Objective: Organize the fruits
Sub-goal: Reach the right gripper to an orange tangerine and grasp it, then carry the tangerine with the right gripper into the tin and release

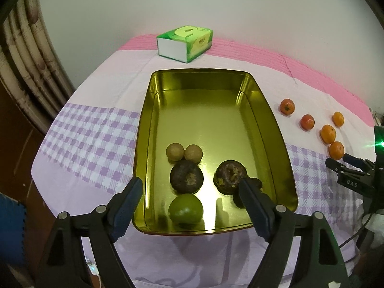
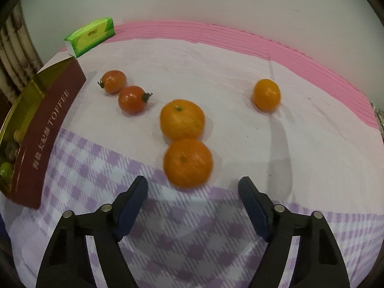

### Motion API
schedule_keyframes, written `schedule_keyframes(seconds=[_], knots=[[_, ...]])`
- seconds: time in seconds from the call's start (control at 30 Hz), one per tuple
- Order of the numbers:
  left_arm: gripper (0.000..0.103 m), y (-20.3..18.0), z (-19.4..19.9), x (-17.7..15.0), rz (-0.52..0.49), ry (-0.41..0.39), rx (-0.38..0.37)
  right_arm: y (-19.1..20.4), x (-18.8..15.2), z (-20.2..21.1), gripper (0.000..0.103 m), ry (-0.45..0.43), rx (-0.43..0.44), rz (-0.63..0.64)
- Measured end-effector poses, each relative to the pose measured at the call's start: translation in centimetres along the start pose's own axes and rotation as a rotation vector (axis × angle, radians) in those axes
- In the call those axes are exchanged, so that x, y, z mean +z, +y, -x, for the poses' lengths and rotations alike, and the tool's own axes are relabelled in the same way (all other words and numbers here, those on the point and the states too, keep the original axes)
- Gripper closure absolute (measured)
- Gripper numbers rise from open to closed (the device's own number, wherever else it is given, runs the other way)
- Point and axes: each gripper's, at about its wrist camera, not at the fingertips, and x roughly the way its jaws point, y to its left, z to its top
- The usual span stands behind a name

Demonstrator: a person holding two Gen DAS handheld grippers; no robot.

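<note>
Left gripper (image 1: 192,187) hangs steeply downward over the near end of a gold tin tray (image 1: 153,110), its jaws spread apart with nothing clamped between them. Inside the tray, a green lime (image 1: 185,210) sits at 6 o'clock, a dark mangosteen (image 1: 186,176) touches it just above, and two tan longans (image 1: 184,153) rest against that one at 12 o'clock. A second mangosteen (image 1: 229,177) lies at 3 o'clock, partly covered by the gripper's right-hand finger.

Right gripper (image 2: 192,186) also points steeply down, jaws apart and empty. Just ahead of it at 12 o'clock two oranges (image 2: 186,144) lie touching on the checked tablecloth (image 2: 312,144), blurred. Two cherry tomatoes (image 2: 123,91) sit at 10 o'clock, and a smaller orange fruit (image 2: 266,94) lies well apart at 2 o'clock. The tray's maroon wall is cut off at 9 o'clock. A green tissue box (image 2: 92,36) stands at the far edge.
</note>
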Motion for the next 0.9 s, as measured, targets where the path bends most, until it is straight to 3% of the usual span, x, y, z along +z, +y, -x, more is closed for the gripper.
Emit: schedule_keyframes(seconds=[0.27,0.33,0.9], knots=[[0.023,0.7,0.4,0.2,0.025,-0.012,0.002,0.4,1.2,-0.5,0.052,-0.009,0.000,-0.012],[0.020,0.9,0.5,0.2,0.033,-0.012,0.005,0.4,1.5,-0.5,0.064,-0.011,0.001,-0.009],[0.014,1.3,0.7,0.3,0.048,-0.008,0.020,1.7,1.4,2.1,0.064,-0.049,0.026,0.021]])
